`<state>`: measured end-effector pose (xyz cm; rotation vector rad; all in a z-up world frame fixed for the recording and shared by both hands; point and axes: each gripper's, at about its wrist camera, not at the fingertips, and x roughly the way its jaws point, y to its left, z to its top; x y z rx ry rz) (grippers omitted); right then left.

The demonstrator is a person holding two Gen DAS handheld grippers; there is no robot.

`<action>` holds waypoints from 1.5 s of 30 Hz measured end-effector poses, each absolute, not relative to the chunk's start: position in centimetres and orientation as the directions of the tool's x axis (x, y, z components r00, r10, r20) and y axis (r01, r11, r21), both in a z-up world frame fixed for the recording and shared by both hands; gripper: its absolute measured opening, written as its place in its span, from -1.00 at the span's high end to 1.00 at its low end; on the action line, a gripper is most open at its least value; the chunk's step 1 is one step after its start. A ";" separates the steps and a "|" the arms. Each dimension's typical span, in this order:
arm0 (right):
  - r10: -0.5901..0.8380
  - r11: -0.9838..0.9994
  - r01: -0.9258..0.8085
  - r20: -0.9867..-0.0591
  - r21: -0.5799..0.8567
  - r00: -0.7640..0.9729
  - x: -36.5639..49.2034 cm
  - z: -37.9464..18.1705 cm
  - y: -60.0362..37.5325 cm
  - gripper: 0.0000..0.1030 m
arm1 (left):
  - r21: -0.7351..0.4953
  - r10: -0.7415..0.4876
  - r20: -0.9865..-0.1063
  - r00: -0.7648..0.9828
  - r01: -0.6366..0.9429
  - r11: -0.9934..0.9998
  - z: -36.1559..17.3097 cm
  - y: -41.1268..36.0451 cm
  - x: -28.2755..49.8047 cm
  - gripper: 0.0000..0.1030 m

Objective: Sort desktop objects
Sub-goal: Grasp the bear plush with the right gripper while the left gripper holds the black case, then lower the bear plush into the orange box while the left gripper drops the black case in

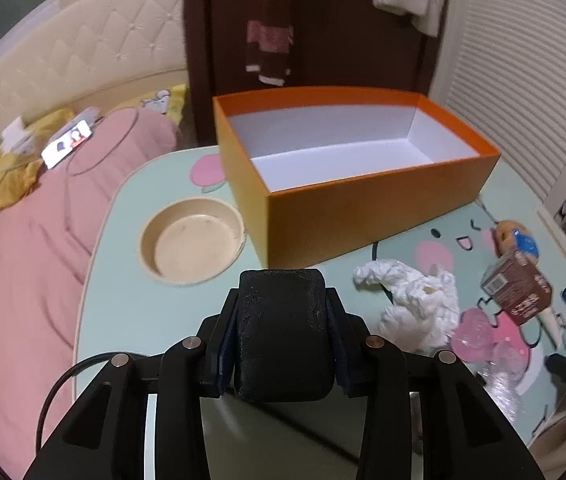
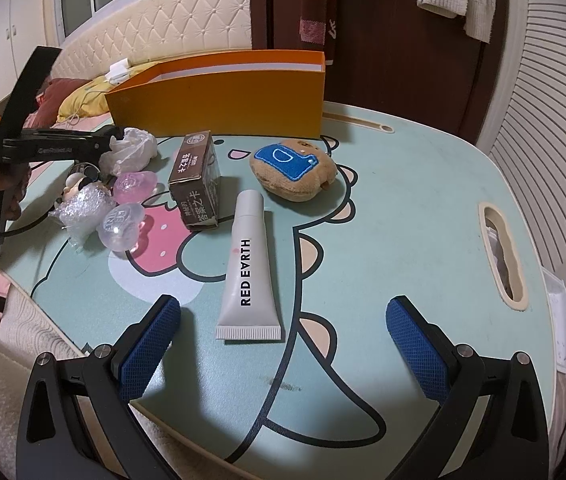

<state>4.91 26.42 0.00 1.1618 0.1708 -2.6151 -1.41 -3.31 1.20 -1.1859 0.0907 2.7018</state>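
My left gripper [image 1: 281,312] is shut on a black rectangular case [image 1: 281,332] and holds it above the table, just short of the empty orange box [image 1: 363,208]. The left gripper also shows in the right wrist view [image 2: 115,136] at the far left. My right gripper [image 2: 283,320] is open and empty, low over the table, with a white "RED EARTH" tube [image 2: 249,268] lying between and just ahead of its fingers. A brown card box [image 2: 197,180], a plush bear pouch [image 2: 295,168] and crumpled white tissue [image 1: 415,304] lie on the table.
A beige bowl [image 1: 193,240] sits in the table's left recess. Pink and clear jelly cups [image 2: 127,208] and a bubble-wrapped figure [image 2: 81,204] lie at the left. The table [image 2: 403,220] has a slot [image 2: 503,256] at right. A pink bed [image 1: 23,260] is alongside.
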 end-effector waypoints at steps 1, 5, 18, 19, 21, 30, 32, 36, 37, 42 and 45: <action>-0.200 -0.956 0.294 -0.742 0.004 -0.640 4.9 0.0 26.5 -0.99 | -0.024 0.143 -0.729 -0.669 -0.183 -0.983 1.4 -3.4 -0.9 0.27; -0.206 -0.954 0.300 -0.746 0.009 -0.633 5.1 0.2 26.5 -0.99 | -0.039 0.090 -0.730 -0.678 -0.090 -0.995 1.3 -4.3 0.8 0.27; -0.350 -0.934 0.302 -0.656 0.191 -0.669 0.8 4.9 28.5 -0.96 | -0.004 0.018 -0.703 -0.711 -0.021 -1.000 -0.2 -3.9 2.2 0.27; -0.333 -0.942 0.273 -0.672 0.197 -0.661 -0.6 4.8 28.6 -0.88 | -0.001 0.014 -0.702 -0.712 -0.019 -1.000 -0.1 -3.9 2.3 0.27; -0.297 -0.954 0.225 -0.705 0.197 -0.643 -3.0 4.3 28.7 -0.48 | 0.001 0.012 -0.701 -0.713 -0.017 -1.000 -0.1 -3.9 2.3 0.27; -0.283 -0.953 0.258 -0.760 0.156 -0.585 -5.6 2.6 26.6 -0.48 | 0.004 0.008 -0.696 -0.718 -0.015 -1.000 -0.2 -3.9 2.2 0.27; -0.274 -0.954 0.260 -0.788 0.149 -0.551 -5.9 1.9 26.1 -0.45 | 0.007 0.019 -0.697 -0.717 -0.034 -0.999 -0.1 -4.5 2.6 0.27; -0.229 -0.957 0.280 -0.796 0.077 -0.561 -5.7 1.7 25.2 0.03 | 0.008 0.017 -0.696 -0.718 -0.031 -0.999 -0.1 -4.4 2.5 0.27; -0.234 -0.955 0.284 -0.796 0.082 -0.558 -5.7 1.7 25.1 0.08 | 0.008 0.017 -0.696 -0.718 -0.031 -1.000 -0.1 -4.4 2.5 0.27; -0.237 -0.955 0.285 -0.796 0.084 -0.558 -5.7 1.6 25.2 0.19 | 0.010 0.015 -0.696 -0.718 -0.030 -1.000 -0.1 -4.4 2.5 0.27; -0.239 -0.955 0.285 -0.795 0.088 -0.558 -5.6 1.6 25.3 0.21 | 0.009 0.010 -0.694 -0.720 -0.022 -1.000 -0.3 -4.0 2.2 0.27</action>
